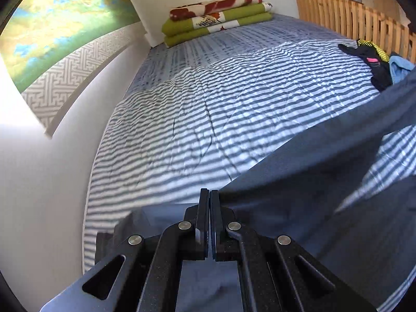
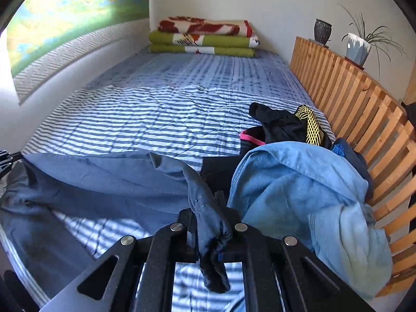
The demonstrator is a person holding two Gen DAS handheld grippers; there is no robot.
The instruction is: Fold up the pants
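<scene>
Slate-grey cloth fills the lower right of the left wrist view: the pants (image 1: 325,156) run from the left gripper (image 1: 209,195) away to its right and upward, pulled into a taut band. The jaws are pressed fully together, and the cloth's edge meets them right at the tips, so they look to be pinching a thin hem, though the pinch itself is hidden. Ahead of the tool lies the striped bedcover (image 1: 208,104), with one stack of folded blankets (image 1: 215,18) at the far wall and one dark garment (image 1: 369,57) far right by the wooden rail (image 1: 364,15).

In the right wrist view the right gripper (image 2: 210,208) is clamped on a bunched edge of the same pants (image 2: 104,176), a tuft hanging back between its arms. From here the cloth stretches leftward to the other tool, just visible at the left edge. So the long axis runs side to side between the two hands, each holding one end; neither is nearer. Just right of this tool sits one light blue garment (image 2: 299,187), the dark one beyond it. Two pots (image 2: 322,31) stand on the rail.
</scene>
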